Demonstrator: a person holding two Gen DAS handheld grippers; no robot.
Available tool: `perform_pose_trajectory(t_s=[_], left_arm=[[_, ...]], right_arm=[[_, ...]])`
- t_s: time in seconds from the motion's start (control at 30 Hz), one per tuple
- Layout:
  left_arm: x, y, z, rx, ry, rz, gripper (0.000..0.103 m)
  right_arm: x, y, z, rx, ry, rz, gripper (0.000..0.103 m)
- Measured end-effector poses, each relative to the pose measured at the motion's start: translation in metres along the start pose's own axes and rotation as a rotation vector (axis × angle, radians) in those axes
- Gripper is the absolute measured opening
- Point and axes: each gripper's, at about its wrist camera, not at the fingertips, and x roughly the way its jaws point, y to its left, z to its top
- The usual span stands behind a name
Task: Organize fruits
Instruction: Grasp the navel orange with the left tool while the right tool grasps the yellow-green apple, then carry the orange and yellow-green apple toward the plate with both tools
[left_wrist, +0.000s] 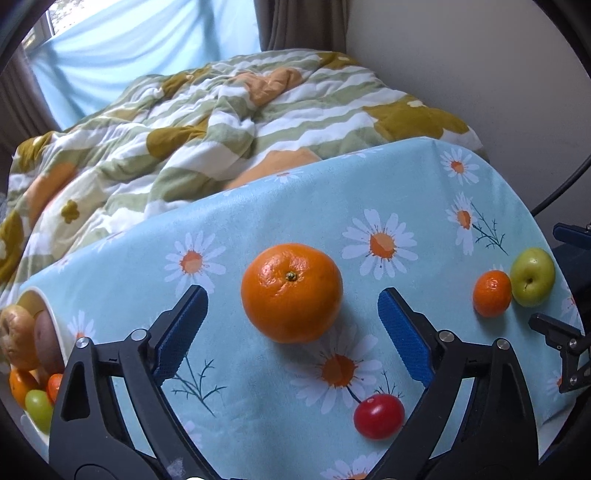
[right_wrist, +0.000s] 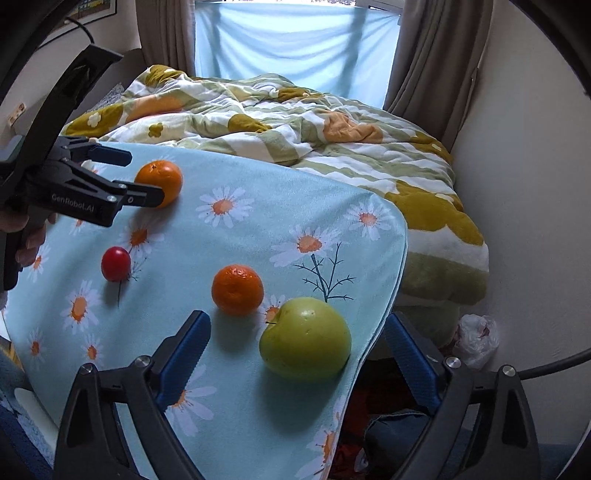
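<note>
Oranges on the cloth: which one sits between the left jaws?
The large orange, stem up, centred between the open jaws of the left gripper. The smaller orange lies off to the right, touching the green apple.

lg orange (left_wrist: 291, 291) mid-cloth | sm orange (left_wrist: 492, 293) touching grn apple (left_wrist: 532, 277) | red tomato (left_wrist: 379, 416) near edge

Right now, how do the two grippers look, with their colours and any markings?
Both the left gripper and the right gripper have angular black frames with silver bolt heads and blue, finely ribbed pads on the inner finger faces. In the right wrist view, the left gripper's side bears white lettering, "GenRobot.AI". No sleeve is visible.
</note>
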Motion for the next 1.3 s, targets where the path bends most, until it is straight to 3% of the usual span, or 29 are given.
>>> perform_pose_trajectory(t_s=[0.2, 0.33, 0.47, 0.7, 0.83, 1.3], left_arm=[[0.015, 0.002, 0.002, -0.010, 0.031, -0.002, 0.082], [0.023, 0.003, 0.001, -0.006, 0.050, 0.001, 0.065], [0.028, 0.003, 0.000, -0.015, 0.051, -0.006, 0.065], [0.031, 0.004, -0.002, -0.012, 0.055, -0.001, 0.065], [0.029, 0.005, -0.006, -0.021, 0.060, 0.009, 0.064], [-0.008, 0.003, -0.025, -0.058, 0.029, 0.003, 0.064]], right_arm=[[0.008, 0.002, 0.001, -0.090, 0.029, -0.028, 0.082], [0.013, 0.005, 0.000, -0.156, 0.045, -0.038, 0.073], [0.016, 0.005, -0.001, -0.184, 0.060, -0.030, 0.065], [0.018, 0.007, -0.002, -0.207, 0.069, -0.023, 0.062], [0.022, 0.011, -0.004, -0.229, 0.079, -0.029, 0.054], [0.011, 0.009, -0.004, -0.187, 0.061, -0.022, 0.053]])
